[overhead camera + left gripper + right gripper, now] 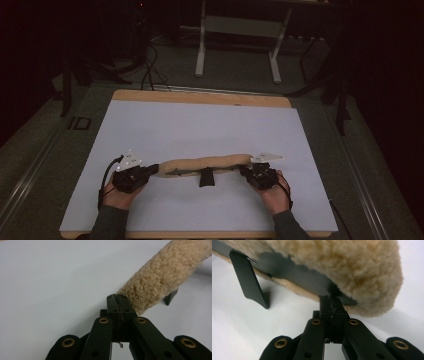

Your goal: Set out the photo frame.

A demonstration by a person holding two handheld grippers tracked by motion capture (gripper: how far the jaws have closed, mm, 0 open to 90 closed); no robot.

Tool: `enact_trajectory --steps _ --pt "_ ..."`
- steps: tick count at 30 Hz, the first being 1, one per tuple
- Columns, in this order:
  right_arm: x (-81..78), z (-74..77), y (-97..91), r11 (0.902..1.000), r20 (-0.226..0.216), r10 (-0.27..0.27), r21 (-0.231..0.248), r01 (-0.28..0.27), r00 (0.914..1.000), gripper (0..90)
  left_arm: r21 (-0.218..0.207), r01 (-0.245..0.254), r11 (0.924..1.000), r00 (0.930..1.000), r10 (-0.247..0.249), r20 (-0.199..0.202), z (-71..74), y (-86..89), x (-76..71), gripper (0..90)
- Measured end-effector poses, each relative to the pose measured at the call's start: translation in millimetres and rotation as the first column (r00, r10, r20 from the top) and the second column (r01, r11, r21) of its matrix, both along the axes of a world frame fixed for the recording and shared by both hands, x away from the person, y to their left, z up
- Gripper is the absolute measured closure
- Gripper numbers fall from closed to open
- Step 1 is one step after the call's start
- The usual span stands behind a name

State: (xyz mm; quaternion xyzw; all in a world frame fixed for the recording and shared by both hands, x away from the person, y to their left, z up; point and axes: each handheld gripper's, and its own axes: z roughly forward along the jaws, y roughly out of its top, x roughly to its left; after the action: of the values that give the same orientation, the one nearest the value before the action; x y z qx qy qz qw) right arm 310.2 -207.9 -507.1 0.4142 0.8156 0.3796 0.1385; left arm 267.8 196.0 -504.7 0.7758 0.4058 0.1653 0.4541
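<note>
A dim room surrounds a wooden table (200,96) covered by a pale white sheet (200,130), with the white legs of another table frame (237,47) standing on the floor beyond it.

Near the front edge of the sheet lies a long roll of tan fleecy fabric (207,162), stretched left to right. A dark strip runs along its near side, and a short black strap (205,177) hangs from the middle down to the sheet.

The left gripper (150,170) meets the roll's left end. In the left gripper view its jaws are pressed together, with a thin dark edge running in the seam between them, and the fleece (165,272) rises away just beside their tips. The right gripper (246,170) meets the roll's right end. In the right gripper view its jaws are also pressed together, pinching the dark strip (294,271) at the underside of the fleece.

A person's hands hold both grippers, grey sleeves entering from the bottom. Cables trail from each gripper across the sheet.
</note>
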Motion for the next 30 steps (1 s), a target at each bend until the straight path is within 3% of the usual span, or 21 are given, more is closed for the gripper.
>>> enact_trajectory --steps 26,30 --pt "6.2 1.4 8.7 0.9995 0.013 -0.028 0.013 0.028 0.9995 90.0 0.004 0.051 0.9987 0.9987 -0.051 0.009 0.7 -13.4 -8.4 90.0" --pt "5.4 3.3 8.8 0.9988 0.011 -0.034 0.036 0.034 0.9993 90.0 0.008 0.063 0.9980 0.9980 -0.063 0.011 1.4 -16.3 -9.6 90.0"
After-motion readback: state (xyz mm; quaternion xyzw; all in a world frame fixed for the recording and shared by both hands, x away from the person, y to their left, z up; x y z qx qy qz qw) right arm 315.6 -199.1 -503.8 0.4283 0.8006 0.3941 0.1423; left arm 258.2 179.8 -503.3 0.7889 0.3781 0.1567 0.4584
